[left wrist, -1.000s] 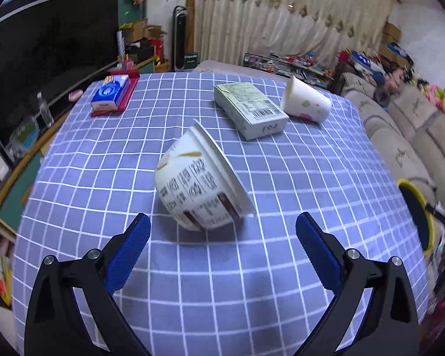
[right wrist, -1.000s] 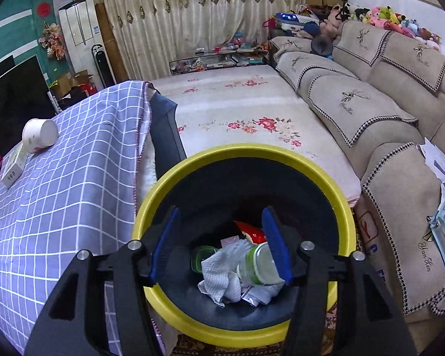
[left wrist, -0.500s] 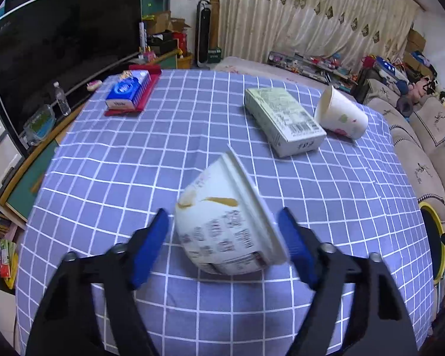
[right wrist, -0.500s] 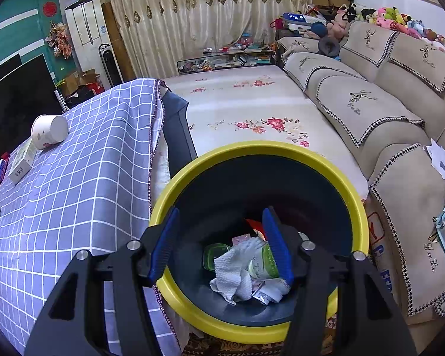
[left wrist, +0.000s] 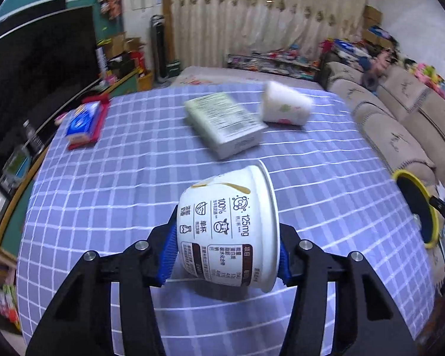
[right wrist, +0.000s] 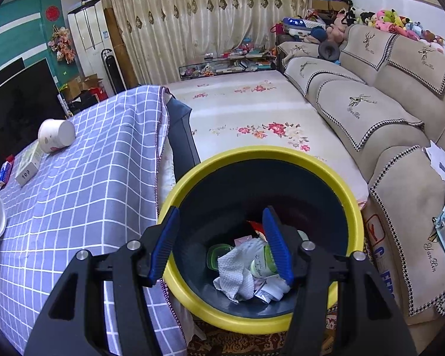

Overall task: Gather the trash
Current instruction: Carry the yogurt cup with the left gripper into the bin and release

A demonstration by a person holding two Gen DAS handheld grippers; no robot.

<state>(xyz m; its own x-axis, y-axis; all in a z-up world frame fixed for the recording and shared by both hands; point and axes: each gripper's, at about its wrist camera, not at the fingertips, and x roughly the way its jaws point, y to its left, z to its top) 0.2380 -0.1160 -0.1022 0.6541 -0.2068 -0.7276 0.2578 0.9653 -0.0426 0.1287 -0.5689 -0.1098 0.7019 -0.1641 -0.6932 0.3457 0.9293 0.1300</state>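
Jaws of the left gripper (left wrist: pixel 226 253) have just been closing and are now pressing on the white tub (left wrist: pixel 227 225), one blue pad on its base, the other at its rim, so the tub is lying sideways between them just above the tabletop (left wrist: pixel 127 175). Jaws of the right gripper (right wrist: pixel 221 247) are standing partly apart with nothing between them, hanging over the bin (right wrist: pixel 210 175).

A blue-grey cloth with a white grid is covering the tabletop and draping over its edge. Behind the tub a pale green carton (left wrist: pixel 222 123) is lying flat, and just beside it a paper cup (left wrist: pixel 284 108) is lying on its side. Near the far left corner a blue packet (left wrist: pixel 83 121) is resting on a red tray (left wrist: pixel 99 109). The far part of the left view is blurring.

The bin, dark inside with a yellow rim, is standing on the floor just beside the tabletop's draped edge; crumpled tissue (right wrist: pixel 237 270), a green lid (right wrist: pixel 218 253) and other scraps are lying in it. Beyond it a floral mat (right wrist: pixel 258 112) is covering the floor, with a beige sofa (right wrist: pixel 379 112) along the right, soft toys (right wrist: pixel 400 20) on its back, cream curtains (right wrist: pixel 198 23) at the far wall and a dark television (left wrist: pixel 35 83) on the left.
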